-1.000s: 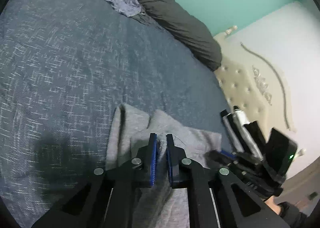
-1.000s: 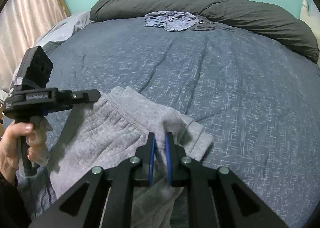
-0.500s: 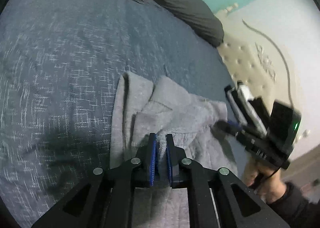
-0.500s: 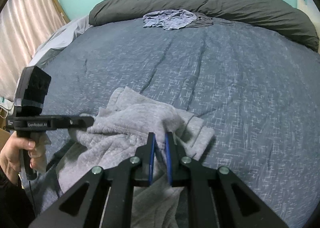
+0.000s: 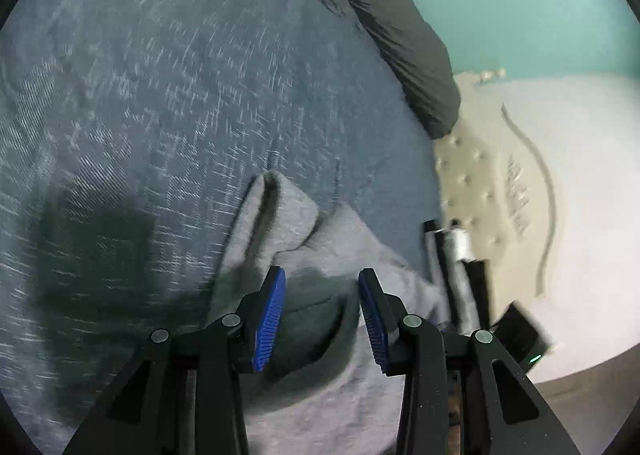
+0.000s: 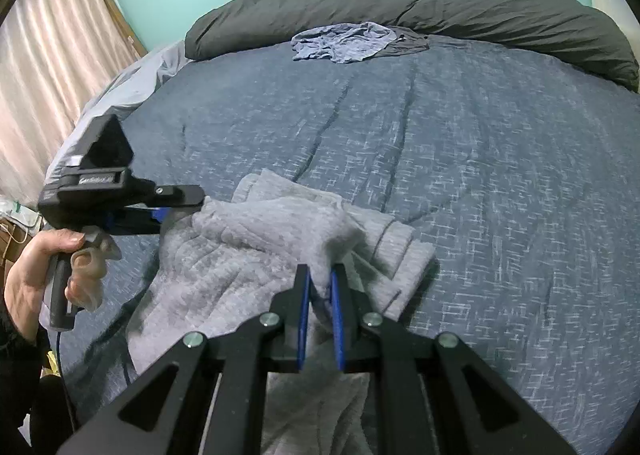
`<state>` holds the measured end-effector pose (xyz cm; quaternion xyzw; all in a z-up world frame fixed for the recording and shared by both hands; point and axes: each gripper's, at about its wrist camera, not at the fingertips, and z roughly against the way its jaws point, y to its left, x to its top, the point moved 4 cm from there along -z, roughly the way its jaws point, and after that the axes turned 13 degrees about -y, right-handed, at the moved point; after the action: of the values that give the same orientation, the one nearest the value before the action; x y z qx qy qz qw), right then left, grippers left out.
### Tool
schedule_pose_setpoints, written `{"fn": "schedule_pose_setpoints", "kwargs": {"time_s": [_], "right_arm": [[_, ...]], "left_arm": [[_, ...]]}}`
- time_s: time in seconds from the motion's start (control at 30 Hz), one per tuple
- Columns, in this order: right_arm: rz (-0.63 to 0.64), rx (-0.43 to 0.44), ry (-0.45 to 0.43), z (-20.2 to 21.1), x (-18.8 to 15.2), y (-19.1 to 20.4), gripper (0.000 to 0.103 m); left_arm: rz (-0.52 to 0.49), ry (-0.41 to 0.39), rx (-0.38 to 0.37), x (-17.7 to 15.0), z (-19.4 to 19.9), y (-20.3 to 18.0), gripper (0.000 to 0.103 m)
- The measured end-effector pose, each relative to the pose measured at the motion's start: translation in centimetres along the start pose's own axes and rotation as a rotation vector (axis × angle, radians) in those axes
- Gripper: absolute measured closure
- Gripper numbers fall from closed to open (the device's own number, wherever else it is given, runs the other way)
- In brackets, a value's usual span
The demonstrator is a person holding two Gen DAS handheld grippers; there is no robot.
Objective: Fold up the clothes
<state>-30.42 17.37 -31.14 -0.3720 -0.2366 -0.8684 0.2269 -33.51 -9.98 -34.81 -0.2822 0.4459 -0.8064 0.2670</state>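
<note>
Letting go with the left gripper (image 5: pixel 322 313), jaws just opening over the grey sweatpants (image 6: pixel 224 279) lying beneath and ahead on the bed (image 6: pixel 500 175); pinching a fold between the right gripper (image 6: pixel 320 287) jaws, likely to lay it flat.

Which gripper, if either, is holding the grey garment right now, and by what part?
The right gripper pinches a raised fold of the grey garment near its folded end. The left gripper has just been opening; its pads stand clear of the cloth, holding nothing.
</note>
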Motion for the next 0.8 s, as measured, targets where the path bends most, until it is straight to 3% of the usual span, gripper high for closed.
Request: {"fn": "schedule_pose_setpoints", "kwargs": {"time_s": [0.13, 0.43, 0.47, 0.53, 0.8], "right_arm": [[0.006, 0.005, -0.001, 0.2, 0.0, 0.1, 0.094], [-0.002, -0.006, 0.006, -0.1, 0.2, 0.0, 0.094], [0.0, -0.009, 0.008, -0.1, 0.2, 0.0, 0.094], [-0.002, -0.013, 0.012, -0.2, 0.2, -0.1, 0.094], [-0.005, -0.022, 0.018, -0.3, 0.3, 0.1, 0.094]], "left_arm": [[0.028, -0.005, 0.005, 0.6, 0.2, 0.4, 0.062], [-0.063, 0.067, 0.05, -1.5, -1.8, -0.9, 0.064], [-0.071, 0.062, 0.056, -1.5, -1.8, -1.0, 0.068], [-0.094, 0.051, 0.072, -1.7, -1.9, -1.2, 0.099], [-0.149, 0.021, 0.089, -1.5, -1.8, -2.4, 0.099]]}}
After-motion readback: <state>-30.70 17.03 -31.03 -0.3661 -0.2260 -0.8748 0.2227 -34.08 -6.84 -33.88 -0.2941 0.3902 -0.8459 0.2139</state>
